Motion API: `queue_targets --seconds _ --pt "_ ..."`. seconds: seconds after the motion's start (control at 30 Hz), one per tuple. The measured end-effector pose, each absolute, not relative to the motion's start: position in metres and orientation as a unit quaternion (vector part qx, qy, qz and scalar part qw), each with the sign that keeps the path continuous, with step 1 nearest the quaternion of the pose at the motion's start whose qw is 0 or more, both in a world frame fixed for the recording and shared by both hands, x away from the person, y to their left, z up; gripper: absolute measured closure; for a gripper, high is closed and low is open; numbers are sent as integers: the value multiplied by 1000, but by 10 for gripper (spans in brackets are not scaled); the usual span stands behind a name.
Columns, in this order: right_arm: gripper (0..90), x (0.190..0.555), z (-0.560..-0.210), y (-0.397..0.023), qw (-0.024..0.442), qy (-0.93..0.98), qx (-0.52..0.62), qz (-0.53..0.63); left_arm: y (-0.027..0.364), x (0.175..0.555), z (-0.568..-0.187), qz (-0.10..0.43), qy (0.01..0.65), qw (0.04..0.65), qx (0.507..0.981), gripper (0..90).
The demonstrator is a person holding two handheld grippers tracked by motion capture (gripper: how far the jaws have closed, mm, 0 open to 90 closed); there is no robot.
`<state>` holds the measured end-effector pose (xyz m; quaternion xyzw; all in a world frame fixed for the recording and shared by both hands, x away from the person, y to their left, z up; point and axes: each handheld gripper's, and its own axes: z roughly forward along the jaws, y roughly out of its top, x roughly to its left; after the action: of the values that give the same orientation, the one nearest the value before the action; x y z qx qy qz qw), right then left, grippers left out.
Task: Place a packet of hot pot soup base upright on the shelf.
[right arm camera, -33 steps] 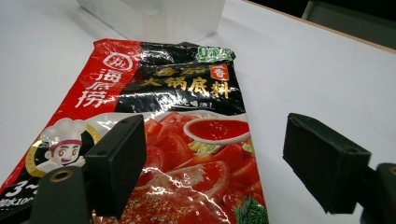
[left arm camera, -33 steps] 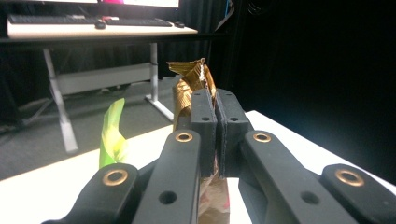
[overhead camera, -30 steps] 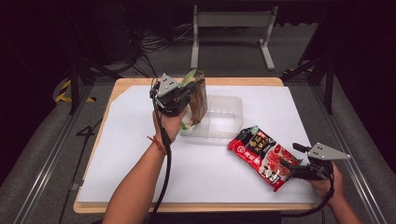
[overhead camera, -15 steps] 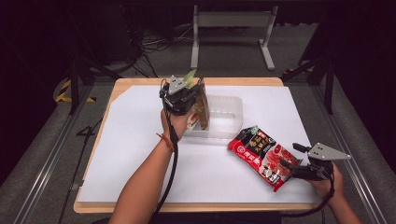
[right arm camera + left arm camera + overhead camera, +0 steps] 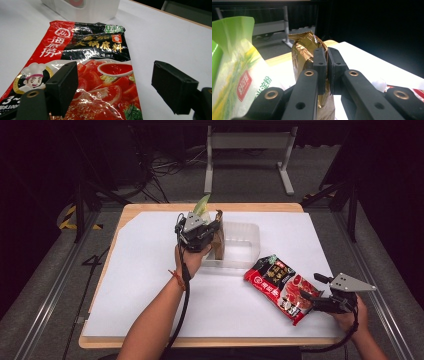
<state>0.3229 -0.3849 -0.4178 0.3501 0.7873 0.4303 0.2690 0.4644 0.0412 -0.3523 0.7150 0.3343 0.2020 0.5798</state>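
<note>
My left gripper (image 5: 214,233) is shut on a gold foil packet (image 5: 219,246), which hangs upright at the left end of a clear plastic container (image 5: 246,246). The left gripper view has the jaws pinched together (image 5: 327,62) on the crinkled gold packet (image 5: 303,47). Beside it a green-and-white packet (image 5: 234,62) stands, its tip (image 5: 201,204) rising behind the gripper. A red sauce packet (image 5: 280,284) lies flat at the right. My right gripper (image 5: 313,291) rests at its near corner, open. In the right gripper view the red packet (image 5: 95,62) lies between and beyond the spread jaws (image 5: 117,82).
White paper (image 5: 150,285) covers the wooden table (image 5: 150,209). The container's wall (image 5: 85,10) rises just beyond the red packet. A metal stand (image 5: 247,150) and cables sit on the floor behind the table.
My left gripper has come down and a little to the right with the gold packet, lowering it at the container's left end. The right gripper and red packet have stayed put.
</note>
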Motion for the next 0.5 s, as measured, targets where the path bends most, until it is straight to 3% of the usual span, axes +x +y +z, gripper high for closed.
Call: queue_targets --seconds 0.5 --pt "297 324 -418 -385 267 790 353 424 53 458 -357 196 289 569 744 840"
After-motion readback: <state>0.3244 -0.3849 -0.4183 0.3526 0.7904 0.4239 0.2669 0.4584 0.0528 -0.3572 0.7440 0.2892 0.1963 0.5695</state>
